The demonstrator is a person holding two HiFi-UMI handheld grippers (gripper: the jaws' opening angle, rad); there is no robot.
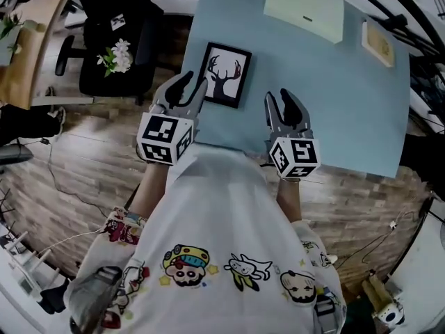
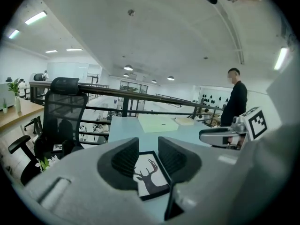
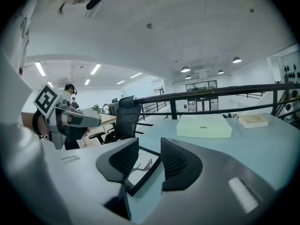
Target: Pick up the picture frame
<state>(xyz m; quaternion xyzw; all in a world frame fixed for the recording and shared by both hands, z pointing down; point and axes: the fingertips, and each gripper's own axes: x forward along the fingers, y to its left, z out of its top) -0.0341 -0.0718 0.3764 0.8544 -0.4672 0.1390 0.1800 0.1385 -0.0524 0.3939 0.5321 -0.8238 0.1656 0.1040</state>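
Closest to me, I'm looking down over a white printed shirt (image 1: 229, 256), and both grippers are reaching out over the near edge of the pale blue table (image 1: 334, 110). The left gripper (image 1: 191, 85) is sitting at about 10 o'clock in the head view, and its own view is showing the jaws standing apart with nothing pinched between them. The right gripper (image 1: 280, 101) is hanging at about 1 o'clock, its jaws likewise parted and gripping nothing. The picture frame (image 1: 224, 75), black-edged with a deer silhouette, is lying flat on the table just ahead of the left gripper's tips, toward 11 o'clock from the right gripper, and it is showing through the gap of both pairs of jaws. Further out, at 1 o'clock, a flat pale green box (image 1: 306, 7) is resting on the table, with a small tan box (image 1: 380, 44) at 2 o'clock. Off the table at 10 o'clock, a black office chair (image 1: 115, 40) is carrying white flowers (image 1: 118, 56).
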